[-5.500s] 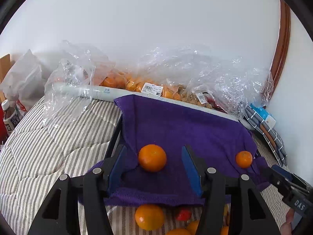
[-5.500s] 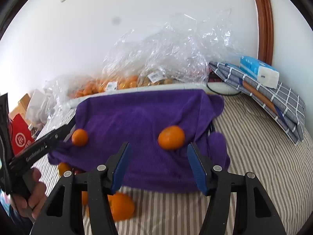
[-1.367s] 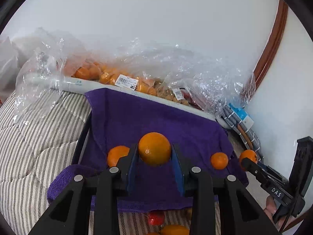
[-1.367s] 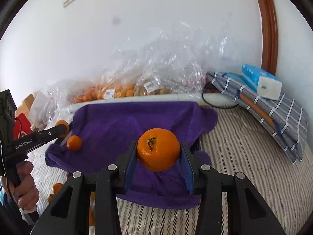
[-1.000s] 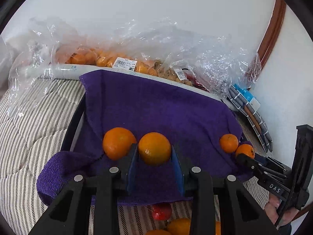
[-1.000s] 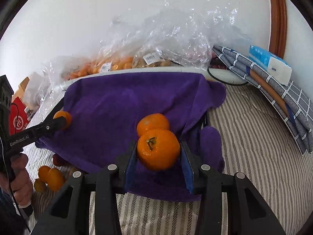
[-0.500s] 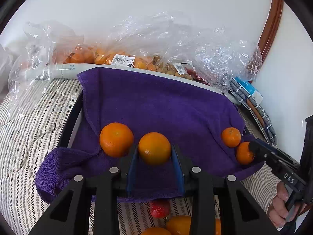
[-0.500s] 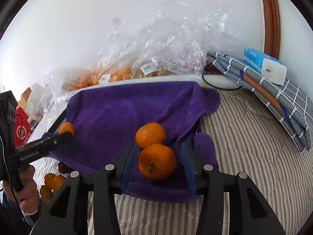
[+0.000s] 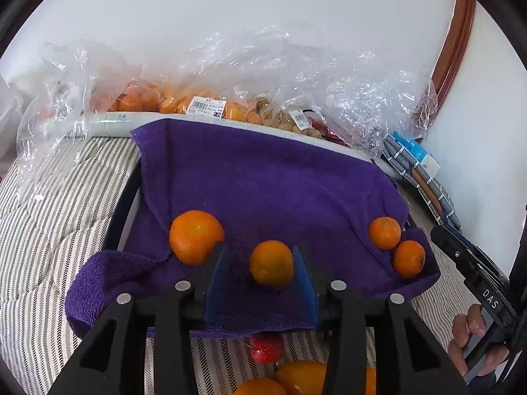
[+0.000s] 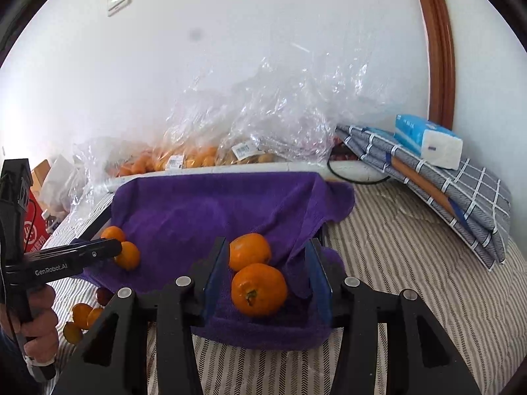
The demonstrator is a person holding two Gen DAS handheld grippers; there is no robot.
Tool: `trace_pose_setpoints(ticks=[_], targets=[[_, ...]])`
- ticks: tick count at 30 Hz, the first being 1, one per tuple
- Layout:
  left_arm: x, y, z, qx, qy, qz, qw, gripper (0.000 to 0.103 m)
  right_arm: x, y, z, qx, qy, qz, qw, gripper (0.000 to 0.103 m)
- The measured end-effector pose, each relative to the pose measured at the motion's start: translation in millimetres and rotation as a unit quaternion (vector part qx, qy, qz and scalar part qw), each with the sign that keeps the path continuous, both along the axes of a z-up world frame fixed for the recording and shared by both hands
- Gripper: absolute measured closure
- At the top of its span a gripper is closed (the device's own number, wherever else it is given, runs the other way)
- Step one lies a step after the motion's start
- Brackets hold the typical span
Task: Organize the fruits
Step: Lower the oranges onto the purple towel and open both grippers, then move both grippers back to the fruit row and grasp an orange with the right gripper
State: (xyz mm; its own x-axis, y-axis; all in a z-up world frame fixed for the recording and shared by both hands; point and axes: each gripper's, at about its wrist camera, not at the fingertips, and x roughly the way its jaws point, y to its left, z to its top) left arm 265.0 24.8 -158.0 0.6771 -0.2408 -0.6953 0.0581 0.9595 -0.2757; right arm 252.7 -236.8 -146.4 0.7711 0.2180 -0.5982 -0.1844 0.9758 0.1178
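Note:
A purple towel (image 9: 263, 181) is draped over a dark tray on the bed. Several oranges lie on it. My left gripper (image 9: 258, 256) has its jaws opening. A small orange (image 9: 271, 263) rests on the towel between the blue pads, with a gap on its left side. A bigger orange (image 9: 196, 237) sits just left of it. In the right wrist view my right gripper (image 10: 266, 250) stands open around an orange (image 10: 259, 289) lying stem-forward on the towel, clear of both pads. Another orange (image 10: 249, 250) touches it from behind.
Clear plastic bags (image 9: 230, 75) of fruit line the wall behind the towel. A strawberry (image 9: 266, 349) and loose oranges (image 9: 301, 377) lie on the striped bedding near me. A folded plaid cloth (image 10: 444, 184) with a tissue pack (image 10: 428, 141) sits at the right.
Both grippers carried oranges down onto the towel. The right jaws let go first and pulled up a little. The left jaws have just spread off their orange.

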Motion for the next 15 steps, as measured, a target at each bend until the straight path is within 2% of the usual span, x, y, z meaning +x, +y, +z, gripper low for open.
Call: trace_pose_setpoints(ticks=[3,7,15], targets=[[-5,3,7,-0.007,-0.015,0.002,0.9999,0.058,0,-3,6,0.001,0.000,-0.019,1.000,0.055],[-15,7,15,-0.011,-0.040,0.007,0.9991,0.056,-4,-6,10,0.016,0.034,-0.042,0.998,0.055],[-33,8,13,0.013,-0.062,0.020,0.9978,0.056,-47,12,21,0.014,0.041,-0.033,0.999,0.055]])
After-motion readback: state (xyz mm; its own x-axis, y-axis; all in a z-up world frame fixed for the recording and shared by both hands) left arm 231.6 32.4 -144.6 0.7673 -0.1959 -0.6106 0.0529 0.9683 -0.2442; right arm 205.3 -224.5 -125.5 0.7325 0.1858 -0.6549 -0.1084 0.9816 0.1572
